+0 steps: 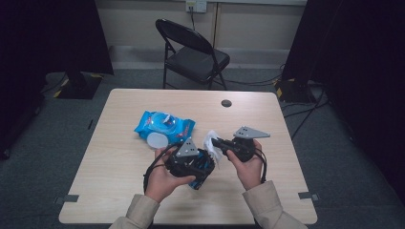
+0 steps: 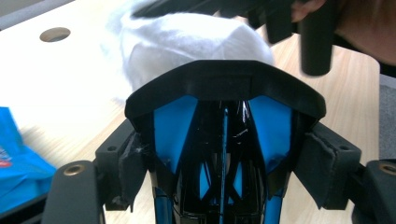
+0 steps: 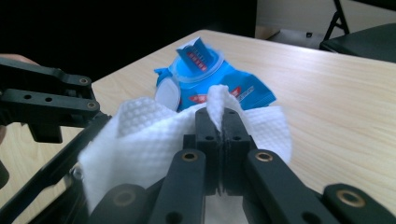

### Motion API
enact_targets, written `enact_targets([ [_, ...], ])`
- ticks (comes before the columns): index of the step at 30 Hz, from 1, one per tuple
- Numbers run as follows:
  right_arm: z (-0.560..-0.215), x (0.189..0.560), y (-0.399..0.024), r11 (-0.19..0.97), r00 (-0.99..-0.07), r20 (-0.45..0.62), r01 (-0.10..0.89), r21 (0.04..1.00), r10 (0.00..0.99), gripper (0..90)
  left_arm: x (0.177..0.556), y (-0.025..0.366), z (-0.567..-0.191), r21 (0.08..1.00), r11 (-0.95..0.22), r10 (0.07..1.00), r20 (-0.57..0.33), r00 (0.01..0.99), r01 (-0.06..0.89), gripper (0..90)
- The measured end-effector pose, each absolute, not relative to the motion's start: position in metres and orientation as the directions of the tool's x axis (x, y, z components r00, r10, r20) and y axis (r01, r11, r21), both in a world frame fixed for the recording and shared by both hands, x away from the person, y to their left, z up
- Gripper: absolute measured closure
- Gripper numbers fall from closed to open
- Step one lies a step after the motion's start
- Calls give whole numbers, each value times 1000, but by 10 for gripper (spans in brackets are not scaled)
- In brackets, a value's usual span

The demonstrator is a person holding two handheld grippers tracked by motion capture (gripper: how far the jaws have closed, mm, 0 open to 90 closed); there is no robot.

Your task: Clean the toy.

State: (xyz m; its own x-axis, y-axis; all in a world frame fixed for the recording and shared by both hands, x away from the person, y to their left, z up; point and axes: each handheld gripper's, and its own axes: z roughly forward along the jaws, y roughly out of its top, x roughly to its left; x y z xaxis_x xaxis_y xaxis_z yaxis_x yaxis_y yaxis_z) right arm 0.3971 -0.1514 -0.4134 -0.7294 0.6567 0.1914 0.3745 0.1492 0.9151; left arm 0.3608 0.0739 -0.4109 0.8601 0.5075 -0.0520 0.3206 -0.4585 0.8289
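Holding a black-and-blue object (image 1: 199, 167) between its spread jaws, the left tool (image 1: 191, 160) sits above the near half of the surface (image 1: 119, 191), a little left of the middle. In the left gripper view the object (image 2: 224, 135) stands lengthwise between the two padded jaws, its long axis running away from the camera, its black arched end pointing toward the white wipe (image 2: 187, 46) just beyond it; the pads press on its sides. What the object is cannot be told.

The right tool (image 1: 216, 141) is clamped narrow on the white wipe (image 1: 211, 145), its jaws pointing left toward the object. In the right gripper view the jaws stand together with a fold of the wipe (image 3: 154, 140) pinched between them, and the rest of the sheet spreads out to both sides and lies against the left tool's black frame.

Just behind the two tools, toward the far edge, lies a blue pack of wipes (image 1: 165, 126) with its round white lid flipped open; its long axis runs roughly left to right. A small dark round hole (image 1: 226, 103) sits near the far edge, right of the middle.

The surface is pale wood-grain. Beyond its far edge stands a black folding chair (image 1: 193, 55) on grey floor, with black curtains at both sides and cables trailing at the right.
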Motion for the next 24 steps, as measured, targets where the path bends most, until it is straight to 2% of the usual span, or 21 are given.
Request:
enact_targets([
  [12, -403, 380, -187, 98, -734, 194, 335, 937, 651, 884, 369, 93, -405, 829, -446, 564, -32, 825, 337, 255],
  [24, -396, 361, -185, 92, -776, 172, 283, 955, 607, 884, 378, 95, -404, 835, -425, 597, -32, 801, 350, 255],
])
